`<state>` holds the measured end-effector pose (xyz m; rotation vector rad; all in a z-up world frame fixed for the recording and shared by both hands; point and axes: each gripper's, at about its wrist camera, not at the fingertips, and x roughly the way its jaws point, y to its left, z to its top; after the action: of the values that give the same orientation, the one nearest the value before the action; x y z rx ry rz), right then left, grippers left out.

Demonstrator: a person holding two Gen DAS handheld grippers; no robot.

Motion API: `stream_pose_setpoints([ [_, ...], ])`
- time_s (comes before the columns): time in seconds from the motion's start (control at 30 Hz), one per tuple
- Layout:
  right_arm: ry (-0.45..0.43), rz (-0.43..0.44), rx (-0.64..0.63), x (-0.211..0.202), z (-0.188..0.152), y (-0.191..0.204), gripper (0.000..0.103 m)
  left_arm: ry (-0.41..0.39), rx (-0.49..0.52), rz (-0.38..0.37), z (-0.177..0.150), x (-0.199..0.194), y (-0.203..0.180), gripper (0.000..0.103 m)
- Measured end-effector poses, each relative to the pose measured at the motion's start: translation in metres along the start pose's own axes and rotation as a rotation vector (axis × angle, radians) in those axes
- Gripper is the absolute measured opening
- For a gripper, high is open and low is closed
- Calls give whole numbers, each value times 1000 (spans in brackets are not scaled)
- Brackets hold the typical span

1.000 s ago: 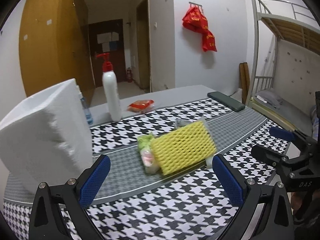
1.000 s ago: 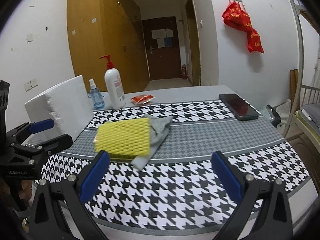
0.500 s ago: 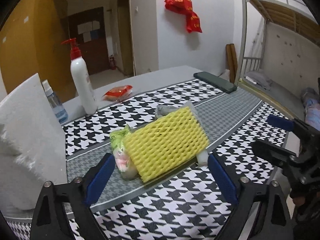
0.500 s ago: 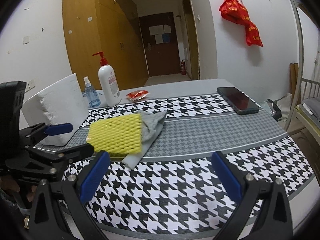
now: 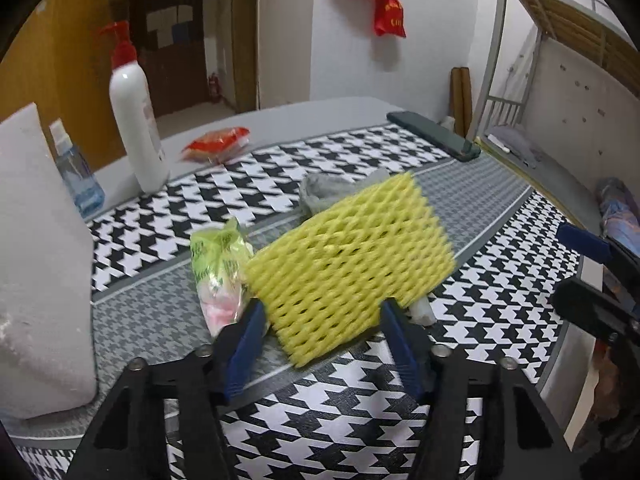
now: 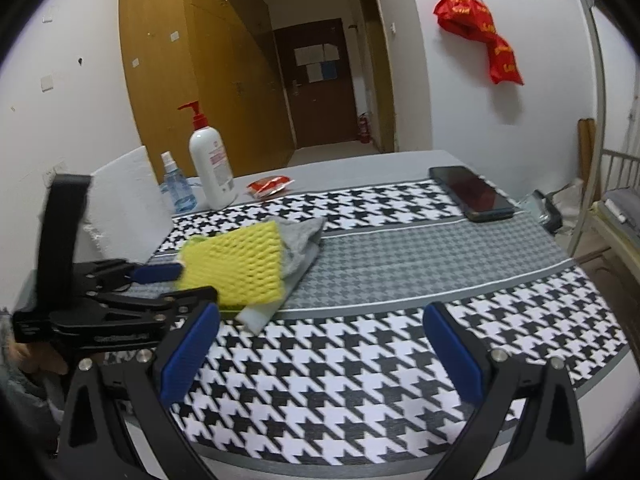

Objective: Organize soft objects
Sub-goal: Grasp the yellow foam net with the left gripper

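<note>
A yellow foam net sleeve (image 5: 352, 264) lies on top of a pile in the middle of the houndstooth tablecloth (image 5: 320, 420); it also shows in the right wrist view (image 6: 236, 268). Under it lie a grey cloth (image 5: 332, 190), a green plastic packet (image 5: 218, 276) and a white foam piece (image 6: 256, 314). My left gripper (image 5: 324, 344) is open with its blue pads on either side of the sleeve's near edge. It also shows in the right wrist view (image 6: 176, 280). My right gripper (image 6: 320, 350) is open and empty over the tablecloth's near part.
A large white foam block (image 5: 40, 264) stands at the left. Behind it are a small spray bottle (image 5: 76, 176) and a white pump bottle (image 5: 136, 120). A red packet (image 5: 216, 144) and a dark phone (image 6: 472, 194) lie farther back. A bunk bed frame (image 5: 568, 40) stands right.
My left gripper has moved forward to the pile and narrowed, its pads now flanking the yellow sleeve's near edge. My right gripper has barely moved.
</note>
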<state>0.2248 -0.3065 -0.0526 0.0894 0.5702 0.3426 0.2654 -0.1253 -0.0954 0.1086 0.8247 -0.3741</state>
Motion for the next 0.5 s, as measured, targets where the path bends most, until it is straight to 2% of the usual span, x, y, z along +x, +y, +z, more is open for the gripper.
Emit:
stream_pose_setpoints([
  [0.03,-5,-1,-5,-2,0,1,103,4,0,-2,0,2,-1,48],
  [0.1,-11,-13,-10,-4,0,0,103,13,7,-11,-1,4,-2,28],
  [0.2,-11,-24,3,-6,0,-4,103,25,24,-29,-3,5,-7,11],
  [0.5,-20,-43,28,-14,-3,-13,103,22,167,-134,-19,-24,-42,9],
])
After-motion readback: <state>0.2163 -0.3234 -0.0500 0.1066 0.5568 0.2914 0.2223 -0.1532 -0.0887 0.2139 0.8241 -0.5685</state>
